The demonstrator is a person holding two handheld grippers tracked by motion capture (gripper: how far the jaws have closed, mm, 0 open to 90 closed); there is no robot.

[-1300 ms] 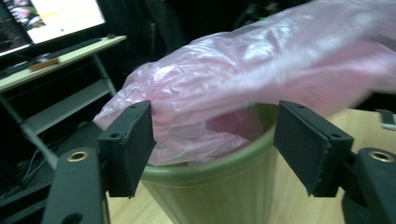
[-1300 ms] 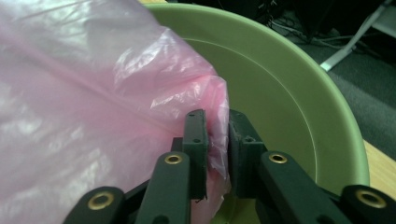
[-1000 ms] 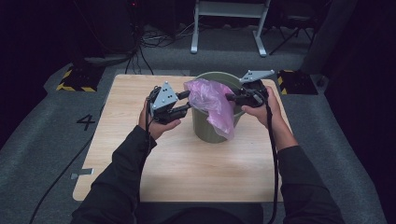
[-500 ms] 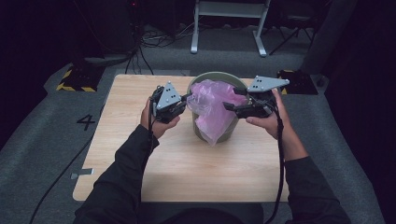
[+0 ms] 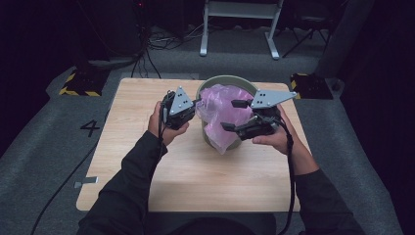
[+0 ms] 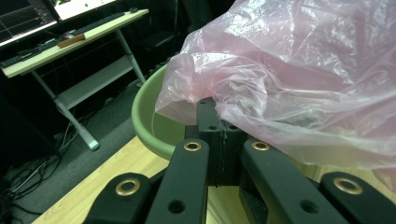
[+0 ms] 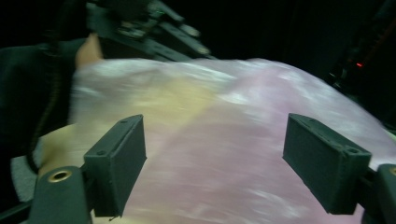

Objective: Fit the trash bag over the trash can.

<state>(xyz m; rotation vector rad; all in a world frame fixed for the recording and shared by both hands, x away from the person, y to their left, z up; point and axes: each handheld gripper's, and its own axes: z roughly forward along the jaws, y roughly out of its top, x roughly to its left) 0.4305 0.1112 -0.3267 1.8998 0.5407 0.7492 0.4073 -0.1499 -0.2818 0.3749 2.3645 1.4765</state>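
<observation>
Green bucket stands on the wooden table, toward its far middle. Pink plastic bag is draped over the bucket's mouth and hangs down its near side, nearly to the table.

My left gripper sits just left of the bucket rim, in my left hand. Its jaws are pressed together, pinching the left edge of the bag; in the left gripper view the film bunches over the closed jaw tips, with the green rim right behind them.

My right gripper is at the near right of the bucket, held by my right hand. Its jaws are spread wide, one over the bag by the rim, the other lower against the hanging part. Right gripper view is blurred: the two pads stand well apart with pink bag between and behind them, nothing pinched. Can't tell whether the pads touch the film.

Grey floor around the table; white desk frame at the far side.
</observation>
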